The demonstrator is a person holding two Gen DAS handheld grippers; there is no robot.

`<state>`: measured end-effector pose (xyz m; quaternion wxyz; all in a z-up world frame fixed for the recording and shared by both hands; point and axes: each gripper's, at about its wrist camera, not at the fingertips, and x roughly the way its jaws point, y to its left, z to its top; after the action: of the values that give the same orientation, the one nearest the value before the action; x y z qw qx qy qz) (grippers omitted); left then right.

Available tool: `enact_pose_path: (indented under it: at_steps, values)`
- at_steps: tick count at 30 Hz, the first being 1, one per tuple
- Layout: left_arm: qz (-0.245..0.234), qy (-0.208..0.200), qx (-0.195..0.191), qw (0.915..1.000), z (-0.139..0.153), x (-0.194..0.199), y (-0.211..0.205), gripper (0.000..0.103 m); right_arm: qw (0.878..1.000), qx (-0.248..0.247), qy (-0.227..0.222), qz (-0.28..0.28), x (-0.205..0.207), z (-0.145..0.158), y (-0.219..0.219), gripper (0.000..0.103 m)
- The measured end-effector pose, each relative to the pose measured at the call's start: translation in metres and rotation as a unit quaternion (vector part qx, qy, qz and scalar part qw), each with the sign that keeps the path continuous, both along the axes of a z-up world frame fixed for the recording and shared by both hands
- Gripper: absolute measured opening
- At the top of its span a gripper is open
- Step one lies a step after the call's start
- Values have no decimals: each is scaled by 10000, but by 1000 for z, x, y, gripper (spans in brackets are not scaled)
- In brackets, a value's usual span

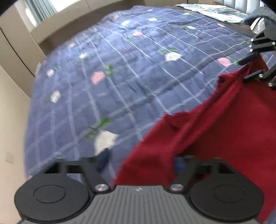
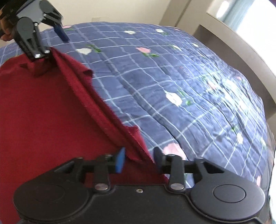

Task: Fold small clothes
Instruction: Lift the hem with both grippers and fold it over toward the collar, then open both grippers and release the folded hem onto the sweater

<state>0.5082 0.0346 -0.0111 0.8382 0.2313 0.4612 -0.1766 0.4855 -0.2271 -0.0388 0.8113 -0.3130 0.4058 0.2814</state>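
Observation:
A dark red knitted garment [image 1: 215,129] [image 2: 43,112] lies spread on a blue checked quilt with flowers [image 1: 120,77] [image 2: 181,77]. My left gripper [image 1: 141,162] stands wide open at the garment's near edge; the cloth drapes over its right finger and nothing is pinched. In the right wrist view the left gripper [image 2: 51,43] shows at top left, jaws apart, one finger touching a raised corner of the garment. My right gripper [image 2: 139,160] is open, with the garment's folded edge lying loose between its blue pads. It also appears in the left wrist view [image 1: 250,68].
The quilt covers a bed that fills both views. Beige panels [image 1: 15,56] and a ledge [image 2: 241,56] border the bed, with a bright window behind. A pale pillow or cloth [image 1: 215,10] lies at the far end. A hand [image 2: 5,29] holds the left gripper.

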Motion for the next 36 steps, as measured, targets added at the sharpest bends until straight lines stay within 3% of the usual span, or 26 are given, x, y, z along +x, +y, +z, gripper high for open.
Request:
enact_pose_path:
  at_steps: [1,3,7,11,13,19,25,28,30,33,36]
  values:
    - [-64,-49,3,10000,2,1,4,98,9999,64,-29,-120,2,0,-4,60]
    - [-144,-80,-145,9998,8,3,13,99,9986,315,-66,-411,8,0,-13,75]
    - [-236,169,-593,9978,17,8,28,103,9910,835,52,-1049,17,-5,-28,77]
    - [-418,611,-897,9932,23,17,36,103,9889,807,113,-1240,20,-17,-26,77]
    - [-558,741,-791,9925,28,20,36,103,9893,728,112,-1261,20,-20,-24,78]
    - [-699,472,-444,9954,45,21,43,103,9878,780,152,-1341,28,-26,-26,84]
    - [68,269,-227,9994,54,29,74,103,9852,848,133,-1485,31,-27,-30,84]
    - [527,196,-625,9965,54,24,85,103,9802,1102,-170,-1635,26,-16,-33,85]
    - [822,-3,-954,9920,48,14,83,103,9733,1474,-335,-1730,20,-4,-40,101]
    - [1151,14,-1466,9825,23,-3,70,103,9656,1845,-502,-1762,2,5,-49,102]
    - [1539,-278,-1840,9704,-3,-26,53,103,9653,1892,-497,-1727,-20,1,-53,102]
